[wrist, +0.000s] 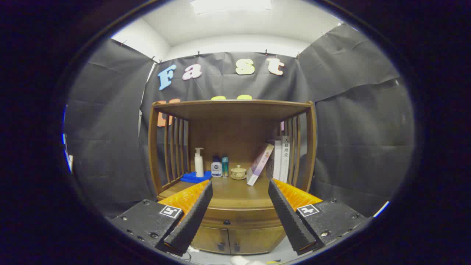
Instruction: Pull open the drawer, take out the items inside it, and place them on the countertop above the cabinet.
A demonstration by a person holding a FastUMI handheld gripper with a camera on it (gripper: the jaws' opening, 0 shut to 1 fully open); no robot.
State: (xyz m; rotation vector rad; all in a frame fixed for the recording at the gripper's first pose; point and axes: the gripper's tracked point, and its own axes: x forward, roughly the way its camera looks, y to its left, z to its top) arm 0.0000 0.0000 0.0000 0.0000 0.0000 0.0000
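A wooden cabinet (235, 121) stands ahead against the booth wall. Its drawer (239, 222) sits shut under the countertop (235, 193), with a small dark knob (227, 222) in the middle. My gripper (240, 186) is open, its fingers spread wide with nothing between them, held some way back from the cabinet. The knob shows between the two fingers, lower down. What lies inside the drawer is hidden.
At the back of the countertop stand a white pump bottle (199, 162), a small white bottle (216, 167), a teal tube (225, 166), a lidded ceramic cup (238, 172), leaning books (276, 158) and a blue cloth (195, 177). Two cabinet doors (235, 241) lie below the drawer.
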